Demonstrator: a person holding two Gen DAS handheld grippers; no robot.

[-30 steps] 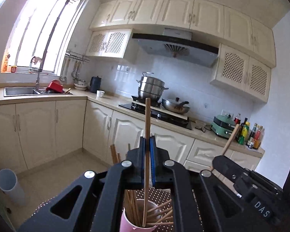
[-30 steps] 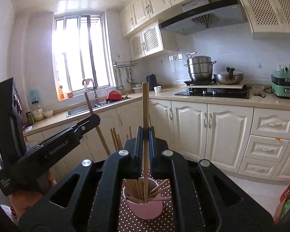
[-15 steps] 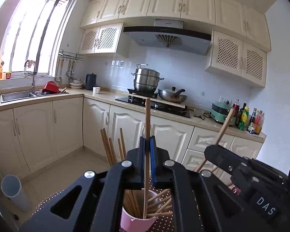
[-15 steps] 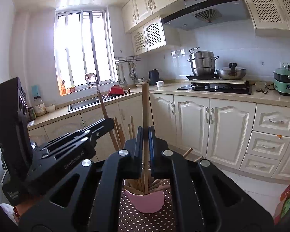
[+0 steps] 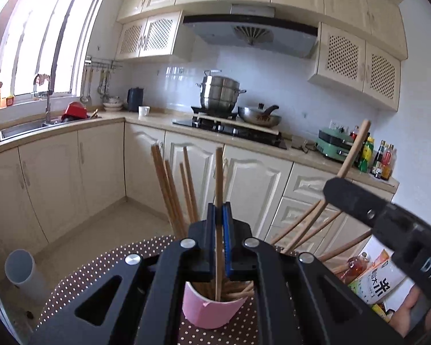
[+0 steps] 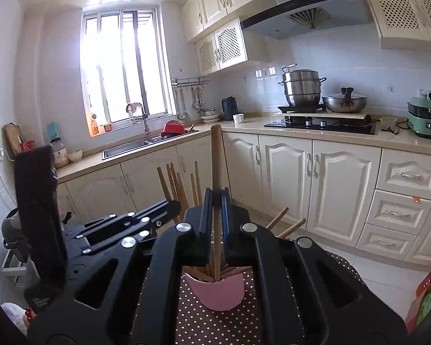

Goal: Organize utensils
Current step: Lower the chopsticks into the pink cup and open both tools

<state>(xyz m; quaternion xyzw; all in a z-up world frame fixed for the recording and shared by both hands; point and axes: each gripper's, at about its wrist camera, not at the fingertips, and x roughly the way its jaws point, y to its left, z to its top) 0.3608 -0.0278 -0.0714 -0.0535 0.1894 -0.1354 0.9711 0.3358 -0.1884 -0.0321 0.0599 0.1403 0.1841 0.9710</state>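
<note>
Jaws pinch upright chopsticks (image 5: 219, 189) (image 6: 215, 158); tips inside pink cup (image 5: 207, 312).

I counted one pink paper cup (image 5: 212, 309); two black two-finger grippers, left (image 5: 219, 215) and right (image 6: 216, 201), each clamping one wooden chopstick; roughly ten more chopsticks stood in that cup.

Cup (image 5: 212, 310): pink. Chopsticks (image 5: 169, 189): light brown wood. Tablecloth (image 6: 215, 327): dark brown w/ white dots. Gripper pads (image 5: 226, 230): blue. Cooker (image 6: 425, 122) at 3 o'clock: green.
</note>
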